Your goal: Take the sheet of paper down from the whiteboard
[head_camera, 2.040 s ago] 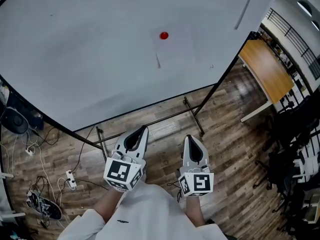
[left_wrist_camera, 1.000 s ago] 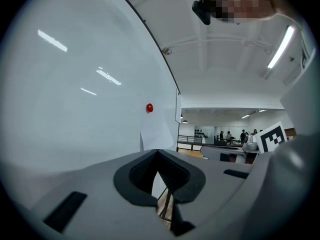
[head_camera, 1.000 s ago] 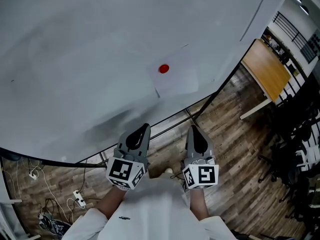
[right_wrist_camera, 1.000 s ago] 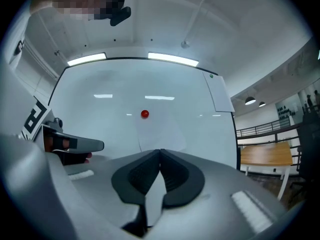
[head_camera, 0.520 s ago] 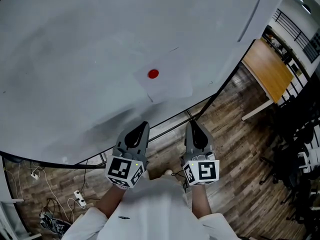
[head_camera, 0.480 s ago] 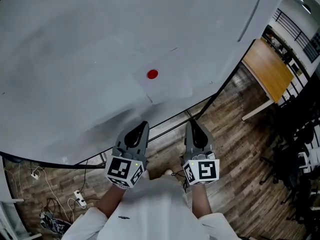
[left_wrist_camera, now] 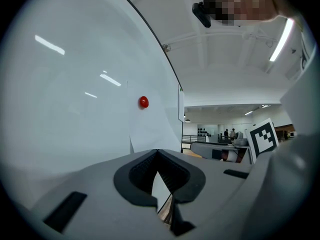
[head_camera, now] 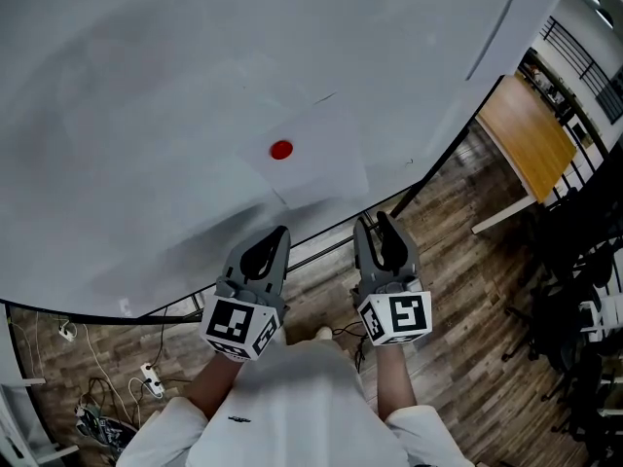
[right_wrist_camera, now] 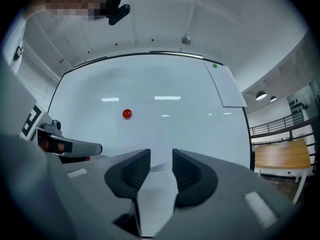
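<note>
My right gripper (head_camera: 373, 224), its jaws just opened with nothing between them, is the nearer to the sheet of paper (head_camera: 321, 154), pinned by a red magnet (head_camera: 281, 150) to the whiteboard (head_camera: 146, 86) straight ahead and slightly above, while my left gripper (head_camera: 277, 233) is clenched and empty.

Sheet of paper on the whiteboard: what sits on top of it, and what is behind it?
A red magnet sits on the sheet of paper. Behind it is the whiteboard; the patch of board under the sheet is covered and cannot be seen.
</note>
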{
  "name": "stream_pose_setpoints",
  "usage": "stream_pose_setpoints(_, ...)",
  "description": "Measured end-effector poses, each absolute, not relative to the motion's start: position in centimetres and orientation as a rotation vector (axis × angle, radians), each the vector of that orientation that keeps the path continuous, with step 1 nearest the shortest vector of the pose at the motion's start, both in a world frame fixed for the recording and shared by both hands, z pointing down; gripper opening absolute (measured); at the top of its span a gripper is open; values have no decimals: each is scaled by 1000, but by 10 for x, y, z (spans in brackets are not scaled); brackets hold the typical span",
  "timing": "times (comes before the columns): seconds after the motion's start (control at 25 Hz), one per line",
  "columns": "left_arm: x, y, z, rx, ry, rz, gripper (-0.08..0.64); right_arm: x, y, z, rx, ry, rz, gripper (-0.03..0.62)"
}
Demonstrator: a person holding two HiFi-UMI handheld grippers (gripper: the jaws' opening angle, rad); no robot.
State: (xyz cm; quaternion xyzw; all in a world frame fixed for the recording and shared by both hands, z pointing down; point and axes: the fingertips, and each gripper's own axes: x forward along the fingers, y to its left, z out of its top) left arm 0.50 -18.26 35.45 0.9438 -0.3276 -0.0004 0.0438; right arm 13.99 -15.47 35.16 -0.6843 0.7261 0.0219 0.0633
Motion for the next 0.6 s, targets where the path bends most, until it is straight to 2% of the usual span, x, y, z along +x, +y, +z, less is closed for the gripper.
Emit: stream_pose_setpoints(0.6, 25, -201, 358, 2862, -1066, 5, 6, 153, -198, 362, -1945, 2307, 0, 150)
